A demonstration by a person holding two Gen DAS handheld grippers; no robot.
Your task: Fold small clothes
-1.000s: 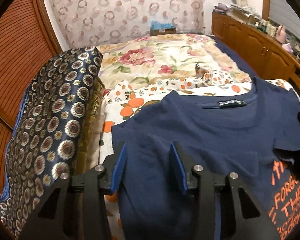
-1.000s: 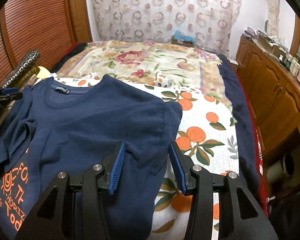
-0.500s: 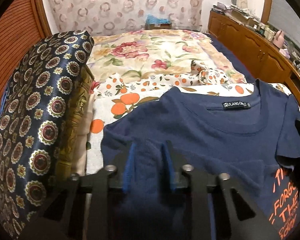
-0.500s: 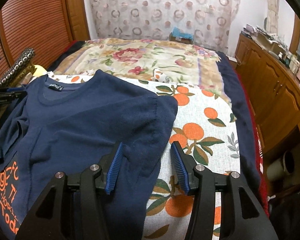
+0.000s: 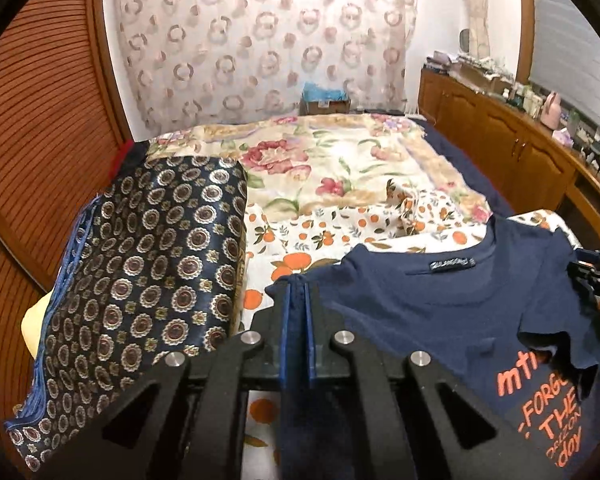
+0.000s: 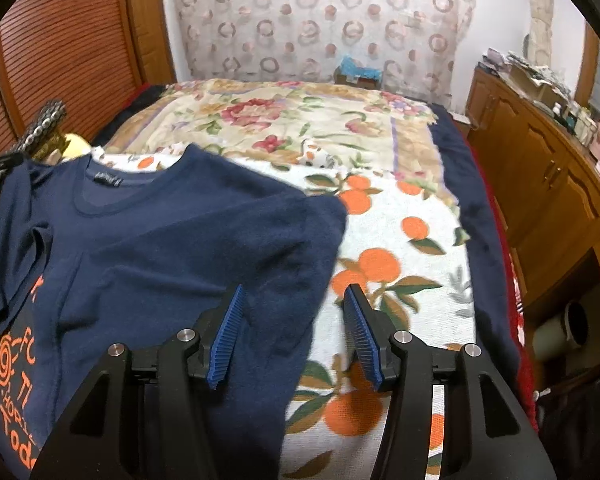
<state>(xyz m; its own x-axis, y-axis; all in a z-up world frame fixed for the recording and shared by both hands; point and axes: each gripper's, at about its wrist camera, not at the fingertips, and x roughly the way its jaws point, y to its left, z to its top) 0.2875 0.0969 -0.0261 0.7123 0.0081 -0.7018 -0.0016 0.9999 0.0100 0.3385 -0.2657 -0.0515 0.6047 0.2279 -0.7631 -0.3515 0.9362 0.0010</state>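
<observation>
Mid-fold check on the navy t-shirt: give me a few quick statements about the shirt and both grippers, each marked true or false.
1. The left gripper is shut on the t-shirt. True.
2. The right gripper clamps the shirt's sleeve. False: its jaws stand apart over the sleeve edge.
3. The t-shirt's print is white. False: it is orange.
4. The t-shirt lies on an orange-patterned sheet. True.

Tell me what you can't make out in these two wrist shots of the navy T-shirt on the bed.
- T-shirt orange print: cut off by the frame edge in both views.
- Neck label: too small to read.
- Left gripper: shut on the shirt's sleeve edge; its own fingers hide how much cloth is pinched.
- Right gripper: open above the other sleeve; contact unclear.
- Dresser clutter: too small.
</observation>
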